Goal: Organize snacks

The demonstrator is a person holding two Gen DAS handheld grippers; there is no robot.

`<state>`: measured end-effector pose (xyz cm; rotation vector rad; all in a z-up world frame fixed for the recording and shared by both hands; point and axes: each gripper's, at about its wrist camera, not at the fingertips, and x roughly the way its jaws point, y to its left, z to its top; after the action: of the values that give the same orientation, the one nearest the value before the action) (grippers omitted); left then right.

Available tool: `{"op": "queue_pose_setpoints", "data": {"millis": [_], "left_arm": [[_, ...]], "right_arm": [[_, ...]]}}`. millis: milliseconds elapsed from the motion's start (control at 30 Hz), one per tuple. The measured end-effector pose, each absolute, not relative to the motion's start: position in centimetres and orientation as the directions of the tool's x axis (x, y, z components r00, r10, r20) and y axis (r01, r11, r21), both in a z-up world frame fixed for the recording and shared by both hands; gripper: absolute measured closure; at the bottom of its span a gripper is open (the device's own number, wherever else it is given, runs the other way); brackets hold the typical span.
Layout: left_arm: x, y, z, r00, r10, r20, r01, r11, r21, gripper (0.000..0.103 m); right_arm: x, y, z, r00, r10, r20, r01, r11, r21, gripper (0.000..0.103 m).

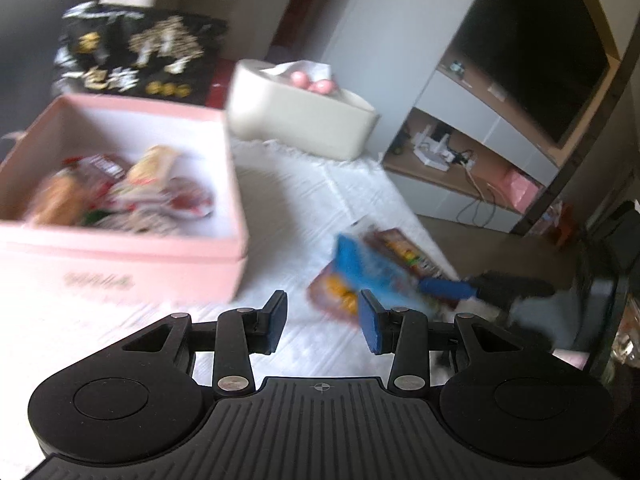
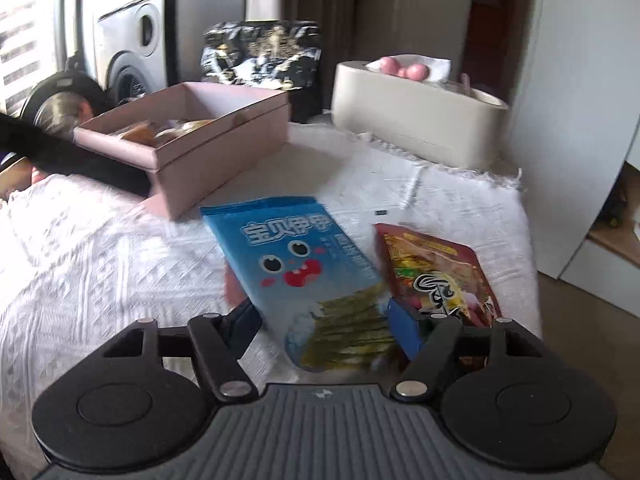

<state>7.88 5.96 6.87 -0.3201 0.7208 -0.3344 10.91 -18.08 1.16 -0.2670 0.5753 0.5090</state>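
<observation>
Your right gripper [image 2: 324,320] has a blue snack packet [image 2: 304,276] between its jaws, lifted at a slant above the white tablecloth [image 2: 100,256]; whether the pads press on it you cannot tell from these pictures. A red snack packet [image 2: 436,276] lies just beside it, near the table's right edge, partly under the right-hand finger. In the left wrist view that same gripper shows as a blue and black arm [image 1: 480,288] reaching in from the right over the two packets [image 1: 368,268].

Your left gripper [image 1: 324,320] hangs above bare cloth with its jaws narrowly parted and nothing between them.

The open pink box [image 1: 120,248] sits toward the table's left side, already holding several wrapped snacks [image 1: 120,188]. Behind it, a large black bag with gold print [image 1: 140,56] stands upright near the table's far edge. A cream oval tissue holder [image 2: 416,120] with two pink balls on top occupies the far right corner.

Nothing lies on the cloth between the blue packet and the box. In the right wrist view a dark sleeve [image 2: 72,156] crosses the table's left side, passing in front of the box's near corner. Beyond the table stand a washing machine [image 2: 136,48] and a shelf unit with a dark screen [image 1: 540,60].
</observation>
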Motion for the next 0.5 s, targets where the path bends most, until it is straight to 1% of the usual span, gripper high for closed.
{"op": "queue_pose_setpoints", "data": {"millis": [33,67,133,200,267,300,333,467,500], "left_arm": [[7.4,6.5,6.7,0.708,-0.396,-0.585,0.174,0.900,-0.399,0.060],[6.9,7.2,6.4,0.712,-0.389,-0.585,0.159,0.900,-0.406,0.060],[6.0,8.6,5.8,0.722,-0.377,-0.581,0.124,0.895,-0.428,0.060],[5.2,9.7,5.4,0.728,-0.373,-0.575,0.101,0.888,-0.448,0.060],[4.4,10.7,5.1,0.736,-0.367,-0.569,0.082,0.883,-0.463,0.060],[4.0,11.2,5.0,0.740,-0.364,-0.566,0.073,0.880,-0.470,0.060],[3.6,11.7,4.9,0.744,-0.362,-0.562,0.063,0.875,-0.480,0.060],[2.3,13.1,4.5,0.751,-0.360,-0.553,0.038,0.860,-0.508,0.060],[2.0,13.2,4.4,0.753,-0.357,-0.553,0.032,0.859,-0.511,0.060]], "right_arm": [[11.0,-18.3,1.6,0.714,0.395,-0.578,-0.526,0.848,-0.070,0.049],[11.0,-18.5,2.1,0.711,0.406,-0.574,-0.527,0.848,-0.053,0.054],[10.2,-18.1,3.1,0.731,0.397,-0.555,-0.522,0.849,-0.081,0.070],[8.9,-17.2,3.7,0.751,0.385,-0.537,-0.522,0.844,-0.125,0.076],[7.9,-16.5,4.6,0.741,0.412,-0.530,-0.546,0.830,-0.117,0.077],[7.5,-16.0,5.0,0.734,0.429,-0.527,-0.559,0.822,-0.110,0.080],[6.9,-15.5,5.3,0.721,0.449,-0.527,-0.577,0.810,-0.100,0.080],[4.8,-12.6,5.8,0.631,0.551,-0.547,-0.668,0.744,-0.021,0.080],[4.2,-11.7,5.7,0.592,0.580,-0.560,-0.699,0.715,0.002,0.078]]}}
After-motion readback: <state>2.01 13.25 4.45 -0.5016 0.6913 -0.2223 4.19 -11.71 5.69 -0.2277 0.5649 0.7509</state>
